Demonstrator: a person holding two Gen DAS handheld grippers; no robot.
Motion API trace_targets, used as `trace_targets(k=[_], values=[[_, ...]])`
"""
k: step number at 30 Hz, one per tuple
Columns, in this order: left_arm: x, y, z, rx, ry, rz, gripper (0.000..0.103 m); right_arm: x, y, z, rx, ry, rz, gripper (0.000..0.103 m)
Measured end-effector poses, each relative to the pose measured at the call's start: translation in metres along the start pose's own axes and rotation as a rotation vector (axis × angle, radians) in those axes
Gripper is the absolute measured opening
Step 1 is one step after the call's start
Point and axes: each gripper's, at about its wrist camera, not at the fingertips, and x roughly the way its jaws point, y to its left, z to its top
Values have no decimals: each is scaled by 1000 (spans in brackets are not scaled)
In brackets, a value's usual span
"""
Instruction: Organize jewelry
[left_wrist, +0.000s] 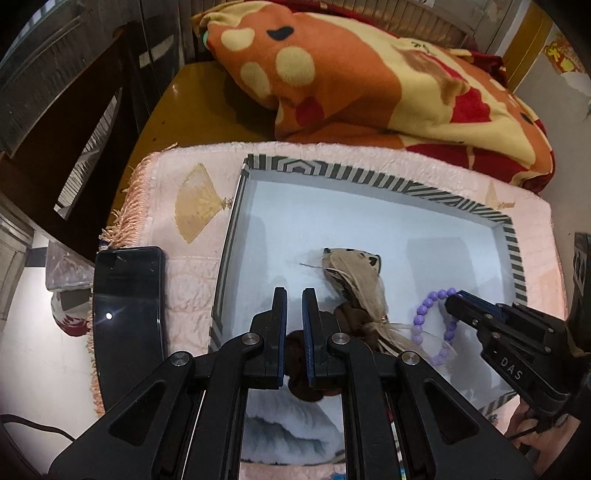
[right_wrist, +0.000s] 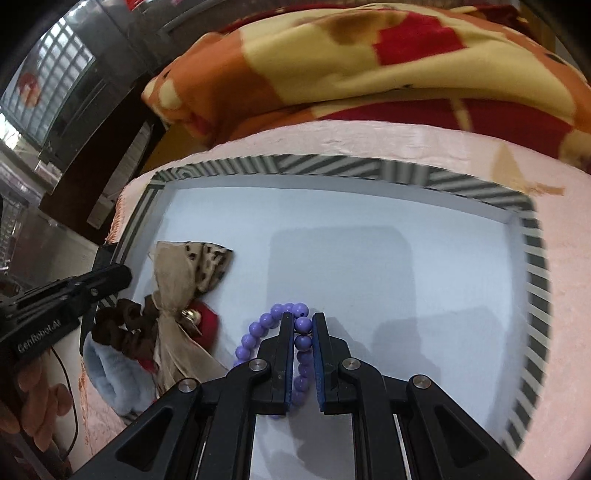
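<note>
A purple bead bracelet lies in a white tray with a striped rim. My right gripper is shut on the bracelet's beads; it also shows in the left wrist view at the bracelet. A beige bow hair clip lies in the tray, with a brown scrunchie by the near edge. My left gripper hovers over the tray's near left part, jaws nearly closed with a narrow gap, holding nothing; the scrunchie lies under it.
A black phone lies left of the tray on a pink mat. A folded orange, yellow and red blanket lies behind. A light blue fluffy band sits at the tray's near edge.
</note>
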Motion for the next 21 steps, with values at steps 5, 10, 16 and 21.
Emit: trace_targets(k=[5, 10, 16, 21], values=[[13, 9, 1, -22, 20, 32, 7, 7, 10, 6, -11, -8, -6, 10], [7, 13, -1, -30, 7, 36, 8, -8, 0, 2, 26, -7, -11, 36], [-6, 13, -10, -40, -2, 35, 23, -46, -1, -18, 43, -44, 7, 36], [-24, 10, -20, -39, -30, 37, 34, -75, 7, -31, 51, -97, 8, 43]])
